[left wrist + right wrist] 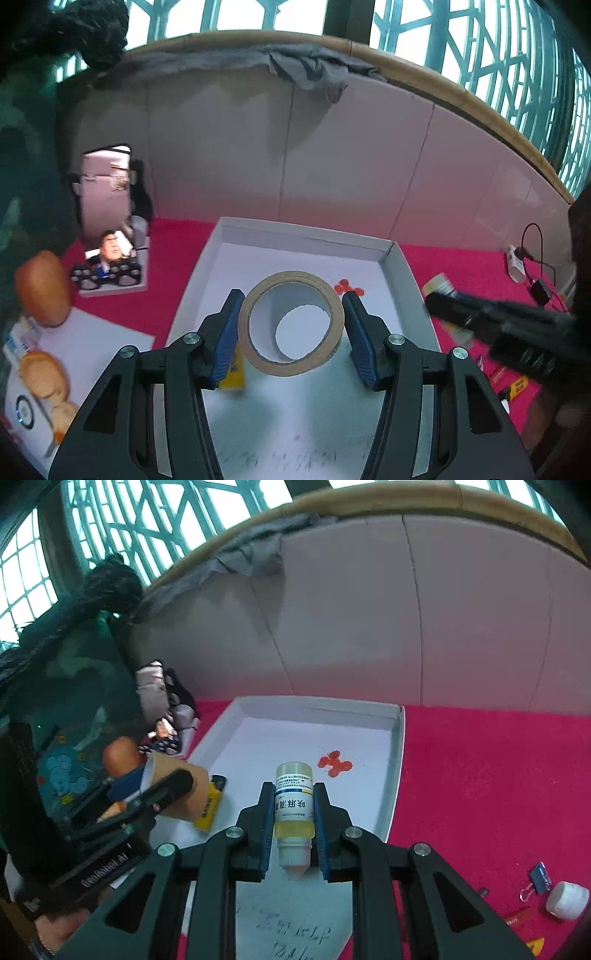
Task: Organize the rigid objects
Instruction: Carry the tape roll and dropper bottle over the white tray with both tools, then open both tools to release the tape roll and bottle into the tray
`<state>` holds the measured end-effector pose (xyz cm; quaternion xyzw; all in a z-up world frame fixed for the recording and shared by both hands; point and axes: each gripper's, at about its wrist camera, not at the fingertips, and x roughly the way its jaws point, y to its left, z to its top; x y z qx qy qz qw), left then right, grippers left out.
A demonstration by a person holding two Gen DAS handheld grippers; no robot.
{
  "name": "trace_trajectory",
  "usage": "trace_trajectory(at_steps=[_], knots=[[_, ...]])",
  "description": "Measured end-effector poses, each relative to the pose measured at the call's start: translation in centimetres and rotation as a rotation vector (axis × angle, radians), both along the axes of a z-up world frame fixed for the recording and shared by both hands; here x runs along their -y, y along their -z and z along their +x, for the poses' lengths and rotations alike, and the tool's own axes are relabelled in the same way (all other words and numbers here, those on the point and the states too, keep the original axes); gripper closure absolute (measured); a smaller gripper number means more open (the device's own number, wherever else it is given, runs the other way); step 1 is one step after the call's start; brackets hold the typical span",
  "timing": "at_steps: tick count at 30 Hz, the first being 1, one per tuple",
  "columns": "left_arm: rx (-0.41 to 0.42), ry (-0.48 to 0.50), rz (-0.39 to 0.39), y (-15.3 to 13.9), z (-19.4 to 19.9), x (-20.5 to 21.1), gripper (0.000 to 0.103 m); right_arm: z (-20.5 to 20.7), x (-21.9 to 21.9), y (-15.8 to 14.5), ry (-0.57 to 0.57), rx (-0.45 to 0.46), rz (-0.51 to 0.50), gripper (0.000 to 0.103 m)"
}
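tray (pixel 400 273), white and low-walled, lies on the pink table (pixel 480 775) with open floor beyond the red mark. left gripper (pixel 291 325) fingers are spread around one tape roll (pixel 291 328) inside the tray; contact cannot be told. right gripper (pixel 294 812) fingers clamp one dropper bottle (pixel 294 805) over the tray's near edge; one yellow lighter (pixel 208 805) lies at the left wall.
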<state>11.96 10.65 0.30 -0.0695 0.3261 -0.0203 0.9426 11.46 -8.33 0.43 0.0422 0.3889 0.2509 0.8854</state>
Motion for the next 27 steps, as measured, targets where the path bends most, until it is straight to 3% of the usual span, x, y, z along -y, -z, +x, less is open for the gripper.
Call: trace_trajectory(at_steps=[10,19,20,21,22,23,24,25,26,27], knots=[[-0.115,-0.023,0.021,3.4,4.8,1.2,0.049,3.3,-0.9,3.8,0.066,-0.066,-0.065,0.084],[-0.172,-0.049,-0.017,4.8,6.2,0.4,0.049,3.7,-1.2,5.5,0.097,-0.069,-0.107,0.083],[-0.167,-0.054,-0.025,4.7,6.1,0.2,0.047,3.8,-1.2,5.4,0.102,-0.063,-0.109,0.083],[-0.161,-0.052,-0.031,4.6,6.1,0.2,0.04,3.6,-1.0,5.3,0.112,-0.053,-0.11,0.083],[-0.15,-0.058,-0.028,4.3,6.0,0.1,0.026,3.6,-0.9,5.1,0.119,-0.047,-0.108,0.078],[-0.14,-0.065,-0.021,4.1,5.8,0.0,0.019,3.5,-0.6,4.9,0.132,-0.039,-0.098,0.058],[-0.116,-0.084,-0.011,3.7,5.6,-0.1,0.011,3.3,-0.4,4.7,0.155,-0.031,-0.104,0.049],[-0.099,-0.101,-0.006,3.4,5.3,-0.2,0.001,3.2,-0.2,4.5,0.153,-0.024,-0.087,0.032],[-0.08,-0.121,-0.004,2.9,5.0,-0.4,0.0,3.0,-0.1,4.2,0.14,-0.015,-0.062,0.017],[-0.064,-0.138,-0.001,2.5,4.7,-0.6,0.0,2.8,-0.1,4.0,0.151,-0.006,-0.072,0.01]])
